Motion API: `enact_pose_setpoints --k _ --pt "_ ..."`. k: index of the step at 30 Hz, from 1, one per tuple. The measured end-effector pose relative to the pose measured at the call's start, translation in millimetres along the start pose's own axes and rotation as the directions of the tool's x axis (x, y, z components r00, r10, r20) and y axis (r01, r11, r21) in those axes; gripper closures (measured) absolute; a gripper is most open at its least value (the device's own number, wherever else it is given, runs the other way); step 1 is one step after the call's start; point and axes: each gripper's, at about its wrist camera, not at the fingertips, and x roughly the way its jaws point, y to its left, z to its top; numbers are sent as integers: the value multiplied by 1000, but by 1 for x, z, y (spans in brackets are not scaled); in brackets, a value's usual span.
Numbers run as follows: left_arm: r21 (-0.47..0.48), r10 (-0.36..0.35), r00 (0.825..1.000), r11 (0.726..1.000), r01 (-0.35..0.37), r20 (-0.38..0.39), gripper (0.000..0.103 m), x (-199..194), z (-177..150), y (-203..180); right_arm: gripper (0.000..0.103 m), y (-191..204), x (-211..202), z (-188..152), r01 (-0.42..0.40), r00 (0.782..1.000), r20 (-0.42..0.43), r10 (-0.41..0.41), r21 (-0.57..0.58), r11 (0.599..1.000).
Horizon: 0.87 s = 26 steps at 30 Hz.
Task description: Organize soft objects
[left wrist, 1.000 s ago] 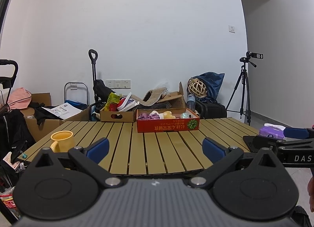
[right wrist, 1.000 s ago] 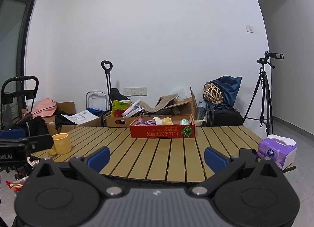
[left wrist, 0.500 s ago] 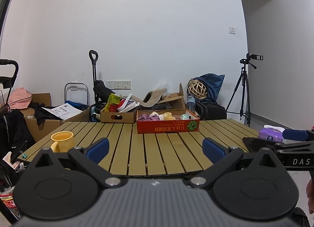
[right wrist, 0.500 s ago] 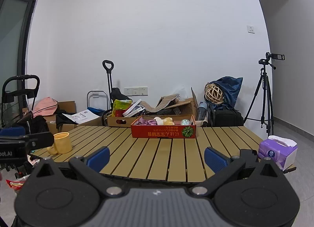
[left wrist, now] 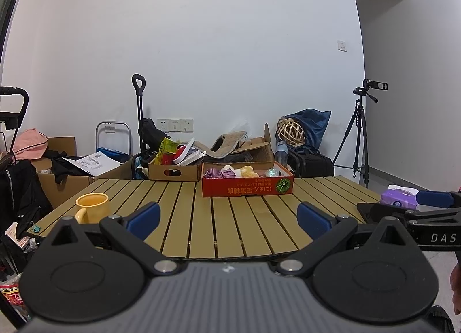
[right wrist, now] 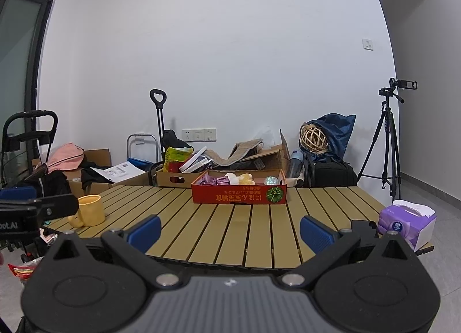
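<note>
The soft objects (right wrist: pixel 227 180) lie together inside the red cardboard box (right wrist: pixel 239 194), which stands at the far side of the slatted table (right wrist: pixel 230 229), near its middle. I can see purple cloth pieces, something white, a yellow fluffy thing and a small shiny ball; what each one is exactly I cannot tell from this distance. They are gathered in one open, low container, so they are easy to reach from above, and this is how the task would want them at its end. But the same picture also fits a box that waits to be emptied and sorted, so the stage stays undecided for me.

A yellow mug (right wrist: pixel 89 213) stands on the left edge of the table and a purple tissue pack (right wrist: pixel 406 225) on the right edge, both well apart from the box. I think they are kept at the sides so the middle of the table is free for work.

The person holds both tools low in front of the near edge of the table, side by side, level, and pointing toward the box. The left gripper (left wrist: pixel 229 218) has its jaws spread wide with nothing between them. The right gripper (right wrist: pixel 230 230) is the same, released and empty. Neither touches the table or any object.
</note>
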Motion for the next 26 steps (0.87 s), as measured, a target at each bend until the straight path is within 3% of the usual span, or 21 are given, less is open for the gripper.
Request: enact_pose_setpoints --k 26 --pt "-2 -6 1000 1000 6 14 0 -3 3 -5 0 -1 -2 1 1 1000 -5 -1 2 1000"
